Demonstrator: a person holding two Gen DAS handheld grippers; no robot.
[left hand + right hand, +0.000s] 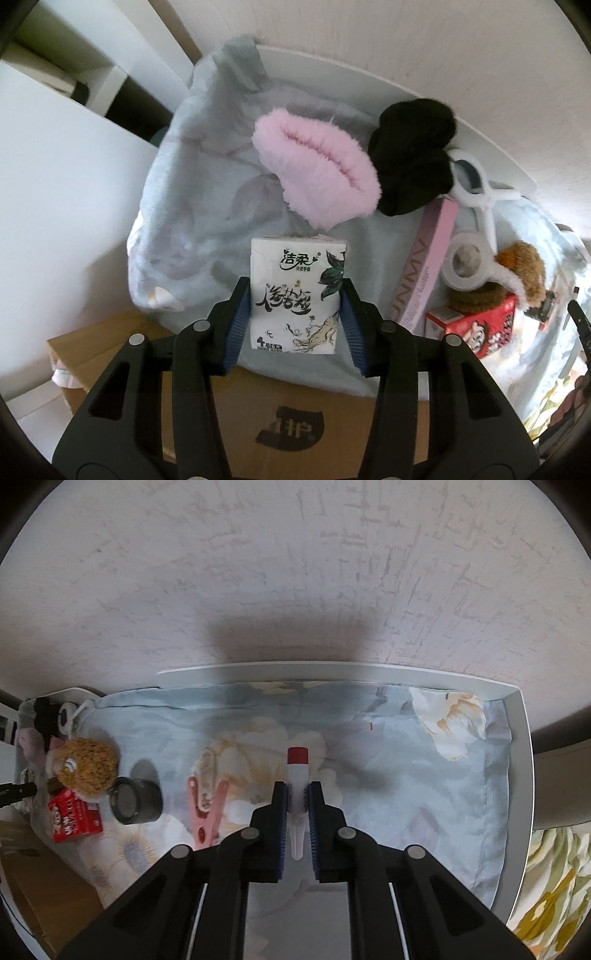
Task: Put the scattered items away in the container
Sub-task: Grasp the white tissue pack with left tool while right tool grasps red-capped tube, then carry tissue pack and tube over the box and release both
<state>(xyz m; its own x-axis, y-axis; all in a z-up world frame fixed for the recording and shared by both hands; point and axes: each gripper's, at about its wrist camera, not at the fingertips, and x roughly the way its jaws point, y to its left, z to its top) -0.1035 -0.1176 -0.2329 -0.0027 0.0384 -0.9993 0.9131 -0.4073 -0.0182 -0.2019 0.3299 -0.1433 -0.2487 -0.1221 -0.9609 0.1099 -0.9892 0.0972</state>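
My left gripper [295,299] is shut on a white tissue pack [297,291] with black calligraphy, held above a pale blue floral cloth [207,184]. Below it lies a brown cardboard box [295,424]. My right gripper [297,794] is shut on a small white tube with a red cap [297,771], lifted over the same floral cloth [406,775]. Scattered on the cloth are a pink fluffy slipper [317,170], a black sock bundle [413,158], a pink slim box [424,266], a red carton [476,325], a brown plush toy [85,764], a black jar [136,799] and a pink clothes peg [207,808].
A white plastic clip [476,206] lies beside the black bundle. A white raised rim [524,775] borders the cloth on the right and back, against a textured wall [295,572]. White shelving [55,166] stands at the left. A yellow-patterned fabric [554,886] lies beyond the rim.
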